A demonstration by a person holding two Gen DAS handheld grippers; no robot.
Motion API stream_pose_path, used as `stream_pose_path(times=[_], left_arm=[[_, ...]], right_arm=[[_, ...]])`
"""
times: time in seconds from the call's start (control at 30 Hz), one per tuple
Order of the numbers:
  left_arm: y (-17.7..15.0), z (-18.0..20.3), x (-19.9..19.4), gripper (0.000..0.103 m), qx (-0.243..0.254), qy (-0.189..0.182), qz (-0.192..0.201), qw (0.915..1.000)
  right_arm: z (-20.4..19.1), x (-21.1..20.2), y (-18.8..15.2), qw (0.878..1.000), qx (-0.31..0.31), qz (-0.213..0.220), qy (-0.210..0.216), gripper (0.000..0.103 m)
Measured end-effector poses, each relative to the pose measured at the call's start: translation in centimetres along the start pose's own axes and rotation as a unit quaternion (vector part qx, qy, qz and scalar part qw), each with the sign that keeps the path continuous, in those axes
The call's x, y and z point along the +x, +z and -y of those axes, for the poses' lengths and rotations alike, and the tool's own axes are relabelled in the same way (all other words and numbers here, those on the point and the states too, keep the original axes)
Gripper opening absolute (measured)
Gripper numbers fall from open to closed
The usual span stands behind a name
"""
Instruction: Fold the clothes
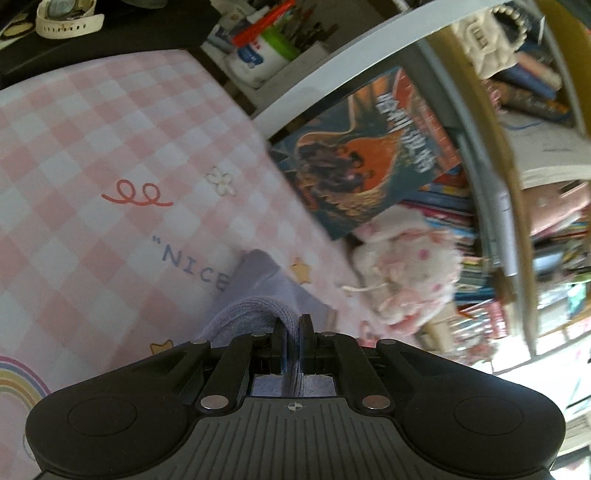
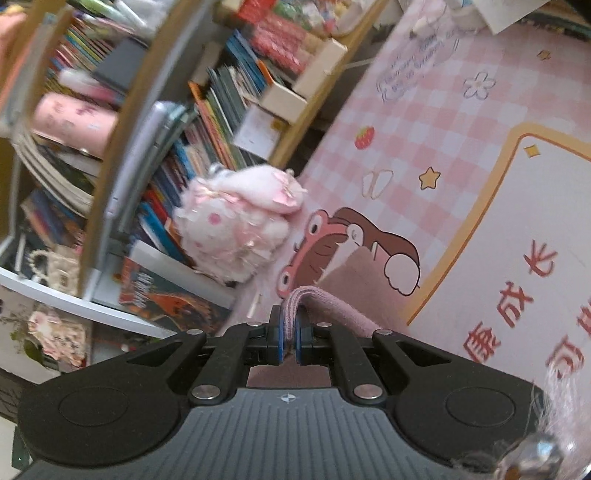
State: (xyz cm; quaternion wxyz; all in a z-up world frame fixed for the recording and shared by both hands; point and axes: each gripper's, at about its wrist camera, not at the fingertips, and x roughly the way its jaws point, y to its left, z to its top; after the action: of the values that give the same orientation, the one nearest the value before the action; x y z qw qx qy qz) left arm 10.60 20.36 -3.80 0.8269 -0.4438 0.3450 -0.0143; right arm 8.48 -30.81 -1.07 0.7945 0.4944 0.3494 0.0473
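Note:
In the left wrist view my left gripper (image 1: 291, 325) is shut on a fold of lavender knit cloth (image 1: 251, 314), which bulges up between the pads and trails forward over the pink checked mat (image 1: 110, 140). In the right wrist view my right gripper (image 2: 290, 321) is shut on a pink knit edge (image 2: 332, 301) that loops over the pads and runs off to the right; frayed pink fringe (image 2: 554, 402) hangs at the lower right. Whether both pieces belong to one garment is not visible.
A pink-and-white plush toy (image 1: 402, 266) (image 2: 236, 221) lies at the mat's edge. A dark illustrated book (image 1: 369, 155) leans against shelves packed with books (image 2: 207, 122). A white watch (image 1: 66, 18) sits on a dark surface far left.

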Motion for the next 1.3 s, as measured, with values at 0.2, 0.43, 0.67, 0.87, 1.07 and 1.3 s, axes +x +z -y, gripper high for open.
stream_pose_path(times=[0.2, 0.43, 0.67, 0.87, 1.07, 1.3], left_arm=[[-0.3, 0.4, 1.4, 0.019, 0.019, 0.056, -0.015, 0.9982], [0.8, 1.0, -1.9, 0.052, 0.052, 0.095, 0.068, 0.9918], [-0.8, 3.2, -2.2, 0.052, 0.240, 0.137, 0.054, 0.9594], [-2.1, 5.3, 0.3, 0.052, 0.318, 0.124, 0.033, 0.9393], [-1.3, 5.2, 3.8, 0.041, 0.329, 0.132, 0.017, 0.9350], [-0.3, 3.5, 6.6, 0.012, 0.291, 0.135, 0.000, 0.9472]], right_arm=[[1.8, 3.0, 1.5, 0.999, 0.004, -0.025, -0.030, 0.013], [2.7, 2.1, 2.9, 0.997, -0.044, -0.009, -0.058, 0.035], [0.4, 2.0, 2.0, 0.970, -0.225, -0.017, -0.092, 0.038], [-1.5, 4.2, -0.2, 0.939, -0.329, -0.041, -0.095, 0.041], [-1.7, 7.2, -0.6, 0.927, -0.355, -0.042, -0.118, 0.035], [-0.3, 10.1, 0.4, 0.935, -0.328, -0.054, -0.127, 0.006]])
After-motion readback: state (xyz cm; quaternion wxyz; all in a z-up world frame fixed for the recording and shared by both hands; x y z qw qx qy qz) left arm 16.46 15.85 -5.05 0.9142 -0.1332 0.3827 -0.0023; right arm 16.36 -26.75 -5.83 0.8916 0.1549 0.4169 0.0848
